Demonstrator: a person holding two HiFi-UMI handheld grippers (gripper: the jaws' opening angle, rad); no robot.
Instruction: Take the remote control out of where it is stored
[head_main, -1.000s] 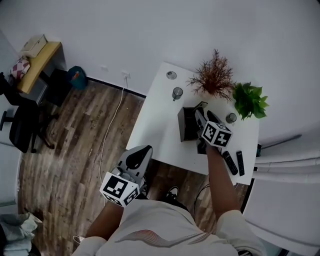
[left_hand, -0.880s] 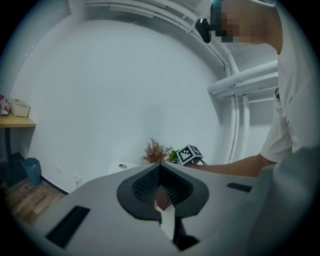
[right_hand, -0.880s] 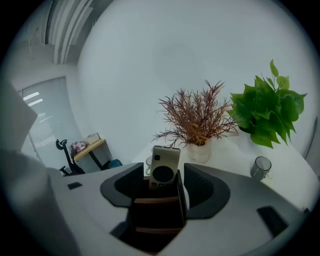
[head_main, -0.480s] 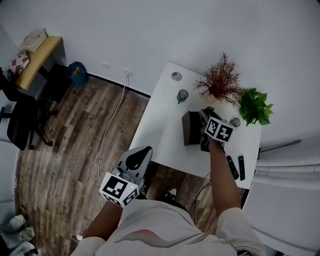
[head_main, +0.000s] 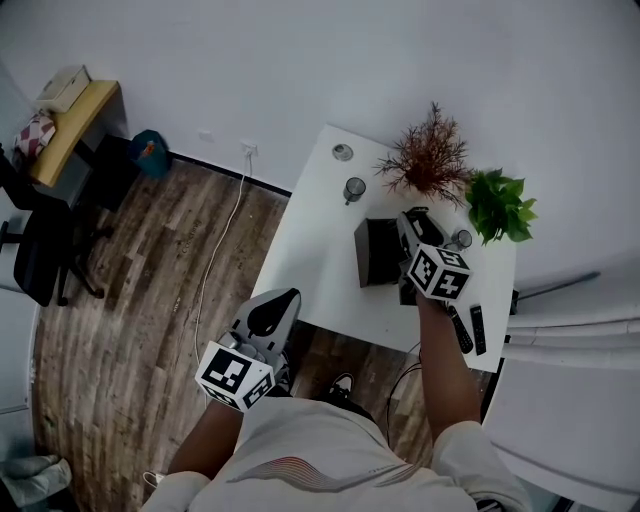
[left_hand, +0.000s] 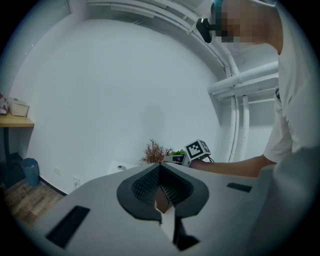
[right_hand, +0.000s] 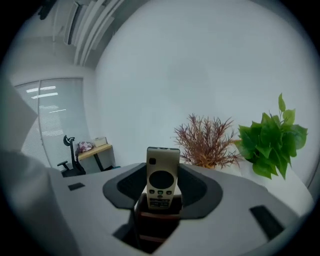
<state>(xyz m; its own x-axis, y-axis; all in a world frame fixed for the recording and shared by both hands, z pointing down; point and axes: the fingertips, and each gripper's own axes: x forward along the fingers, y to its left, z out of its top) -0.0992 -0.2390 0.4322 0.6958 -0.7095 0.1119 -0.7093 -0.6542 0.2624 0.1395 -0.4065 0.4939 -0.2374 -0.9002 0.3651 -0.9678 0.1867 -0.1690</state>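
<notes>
Status: extraction under way. The right gripper (head_main: 415, 228) has just been closing from wide and now clamps the remote (right_hand: 162, 175), which stands upright between its jaws. In the head view the gripper sits over the table (head_main: 320, 230), with the dark box (head_main: 372, 252) at its 9 o'clock. Whether the remote's foot is clear of the box cannot be told. Judged remaining: lift clear and carry away. The left gripper (head_main: 268, 315) hangs off the table at its 7 o'clock, jaws drawn together, empty. Against the earlier frames the right cube looks larger, suggesting a rise; the left gripper is unmoved
</notes>
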